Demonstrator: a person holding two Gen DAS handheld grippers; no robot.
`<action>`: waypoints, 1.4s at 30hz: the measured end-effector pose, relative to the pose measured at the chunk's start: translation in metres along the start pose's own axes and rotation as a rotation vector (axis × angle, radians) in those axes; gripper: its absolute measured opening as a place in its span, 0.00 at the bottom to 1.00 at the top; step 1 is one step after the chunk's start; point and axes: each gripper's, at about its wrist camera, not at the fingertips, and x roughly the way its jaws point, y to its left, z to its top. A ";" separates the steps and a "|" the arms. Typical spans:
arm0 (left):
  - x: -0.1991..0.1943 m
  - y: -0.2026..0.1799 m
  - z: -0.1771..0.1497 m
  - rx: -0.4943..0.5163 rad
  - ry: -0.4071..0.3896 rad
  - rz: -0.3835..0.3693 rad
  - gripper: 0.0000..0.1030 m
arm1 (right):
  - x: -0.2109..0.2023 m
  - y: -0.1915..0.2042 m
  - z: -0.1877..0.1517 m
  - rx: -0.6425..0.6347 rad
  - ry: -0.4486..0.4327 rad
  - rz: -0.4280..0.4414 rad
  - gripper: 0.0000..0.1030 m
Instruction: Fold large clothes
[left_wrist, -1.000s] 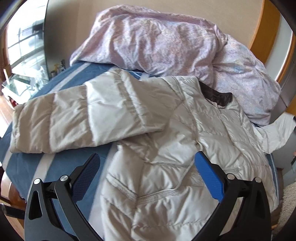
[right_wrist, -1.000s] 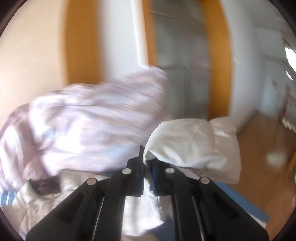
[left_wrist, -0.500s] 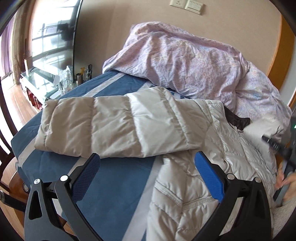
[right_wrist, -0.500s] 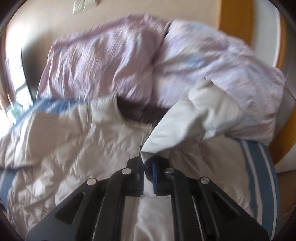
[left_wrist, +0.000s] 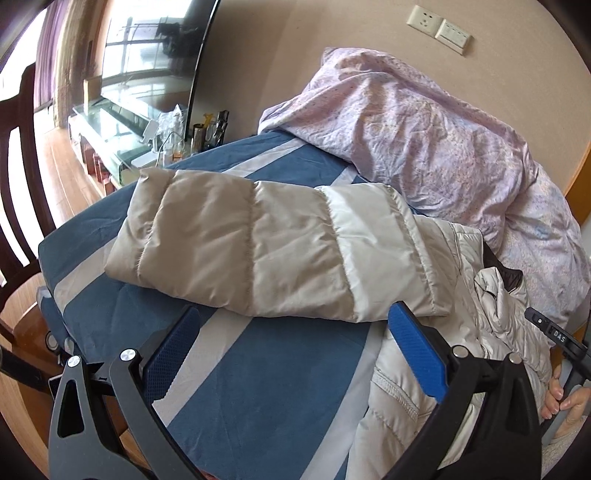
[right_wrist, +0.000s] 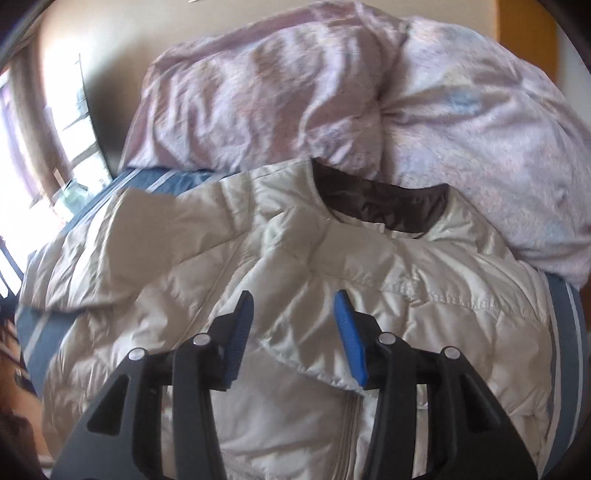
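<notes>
A cream quilted down jacket with a dark brown collar lining lies front up on the blue striped bed. Its right sleeve is folded across the chest, its cuff lying between the jaws of my right gripper. Those jaws are opening, and the pads stand clear of the fabric. The other sleeve stretches out flat to the left over the bedspread. My left gripper hangs open just in front of that sleeve, with nothing between its blue pads. In the left wrist view the right gripper's tip shows at the far right, held by a hand.
A crumpled lilac duvet is heaped at the head of the bed against the wall. The blue bedspread with pale stripes fills the foreground. Left of the bed stand a dark wooden chair, a glass cabinet with bottles and a large screen.
My right gripper swung down over the jacket with the sleeve and let it go, so the sleeve now lies across the chest. My left gripper drifted left toward the outstretched sleeve, still open.
</notes>
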 end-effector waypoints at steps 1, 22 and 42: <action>0.001 0.002 0.000 -0.009 0.003 -0.002 0.99 | 0.009 0.000 0.003 0.011 0.015 -0.036 0.44; 0.027 0.105 0.003 -0.561 0.074 -0.112 0.73 | -0.001 -0.014 -0.008 0.135 0.181 0.049 0.56; 0.048 0.138 0.017 -0.799 0.010 -0.120 0.10 | -0.051 -0.055 -0.033 0.164 0.110 0.049 0.60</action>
